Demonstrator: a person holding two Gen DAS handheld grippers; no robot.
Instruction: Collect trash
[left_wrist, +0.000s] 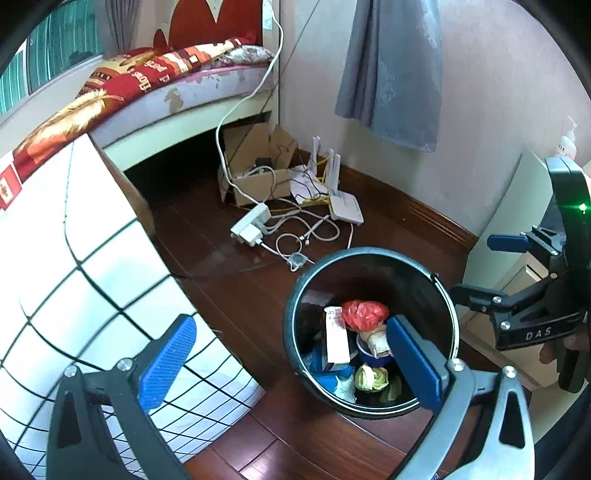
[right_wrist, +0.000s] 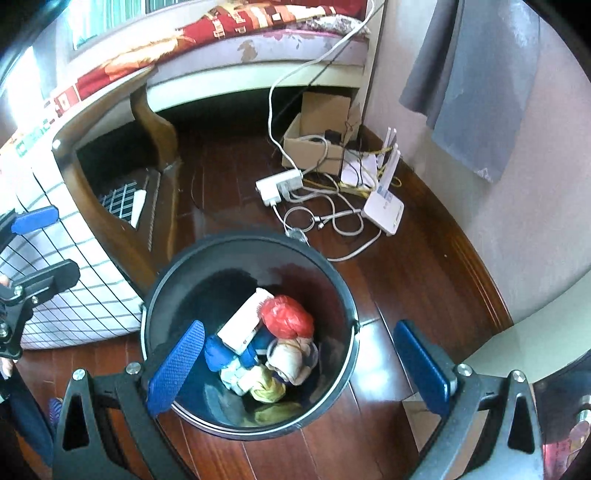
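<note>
Both tools above the bin, nothing in either.

Left tool (left_wrist: 291, 365): jaws spread as wide as they go, blue pads bare. It hangs over the near-left edge of the bin (left_wrist: 373, 254), one pad in front of the bin's mouth, the other over the checked bedcover (left_wrist: 92, 288).

Right tool (right_wrist: 299, 365): jaws likewise fully apart and empty, straddling the bin (right_wrist: 255, 240) from above.

Trash sits in the bottom of the bin: red crumpled bag (right_wrist: 286, 317), white carton (right_wrist: 243, 325), blue wrapper (right_wrist: 221, 354), pale wadded paper (right_wrist: 291, 358), a yellow-green scrap (right_wrist: 267, 387). All of it is well below the rim.

Judgement: drop step looks complete; the step in hand is clearing the bin and finding the next piece.

- Lift both tools straight up before swinging aside, so no pad catches the rim or the wire handle.
- Keep jaws wide while searching.
- No loose litter on the wooden floor (right_wrist: 406, 280) that I can make out. The power strip (right_wrist: 279, 184), cables, router (right_wrist: 384, 212) and cardboard box (right_wrist: 314, 147) near the wall look in use; leave them.
- Risk: tipping the bin by nudging it sideways.
</note>
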